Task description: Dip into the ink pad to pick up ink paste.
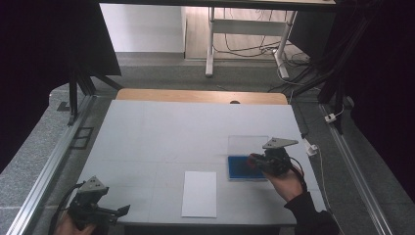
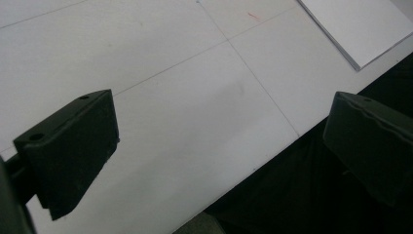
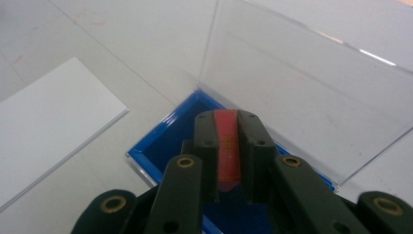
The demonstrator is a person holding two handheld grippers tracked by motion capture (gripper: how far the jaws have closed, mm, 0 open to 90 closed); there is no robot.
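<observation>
My right gripper [image 3: 228, 146] has its jaws pinched together on a small flat red stamp-like block [image 3: 228, 148], low centre of the right gripper view. The block hangs just over the dark blue pad of a shallow blue ink tray [image 3: 160, 141], whose clear plastic lid [image 3: 302, 92] stands open behind, filling the upper right of that frame. In the high view the same gripper [image 1: 259, 161] sits right of centre over the tray [image 1: 240, 169], my hand [image 1: 286, 183] coming in from the lower right.

My guess at the step: inking the block on the pad. To do it well, I should keep the block face flat to the pad, come straight down, press lightly, stay off the tray rim and the open lid, then lift straight up so the tray doesn't drag.

My left gripper [image 2: 219, 146] has its jaws wide apart and holds nothing, hovering over the near table edge. In the high view it's at the lower left corner [image 1: 105, 211]. A white rectangular paper sheet [image 1: 199, 193] lies flat at lower centre of the white table [image 1: 161, 132], well apart from both grippers, just left of the tray.

Hard to tell: whether the block touches the pad yet, as its lower end is hidden behind my jaws. Marks on the red face are too blurred to read. My left hand is cut off by the frame bottom.
</observation>
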